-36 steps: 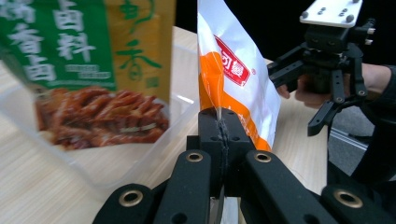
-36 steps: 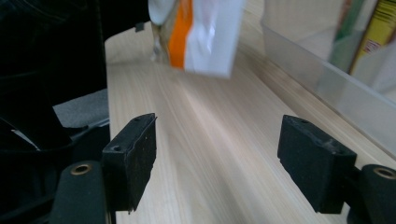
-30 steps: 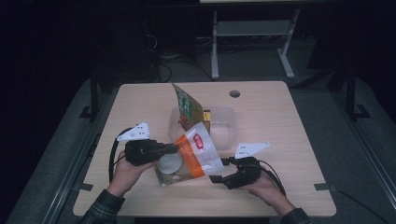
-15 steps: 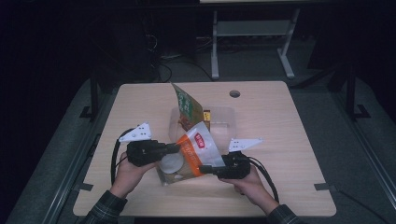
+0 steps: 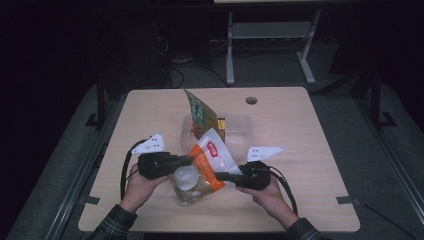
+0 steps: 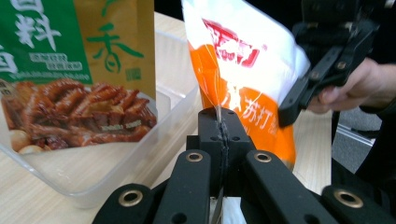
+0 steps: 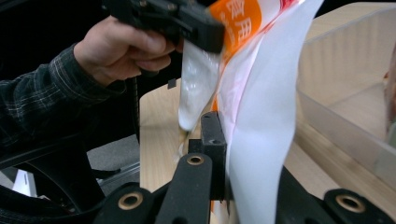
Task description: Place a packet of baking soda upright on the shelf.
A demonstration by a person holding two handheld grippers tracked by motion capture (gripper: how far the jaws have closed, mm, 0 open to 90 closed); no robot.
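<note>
An orange and white snack bag [image 5: 207,162] with a clear window hangs over the table's front middle, held from both sides. My left gripper [image 5: 187,160] is shut on the bag's left seam [image 6: 218,114]. My right gripper [image 5: 220,176] has just been closing and is now shut on the bag's white right edge [image 7: 261,140]. In the left gripper view the right gripper [image 6: 287,109] pinches the bag's far side. In the right gripper view the left gripper [image 7: 205,35] clamps the bag near its top.
A clear plastic container [image 5: 240,125] sits just behind the bag, mid-table. A green and yellow snack bag [image 5: 199,112] stands tilted in its left end. The table has a cable hole [image 5: 251,100] at the back. Cables trail from both grippers.
The right gripper moved in from the right to the orange bag and shut its jaws on the bag's edge. The left gripper kept its hold and barely moved.
</note>
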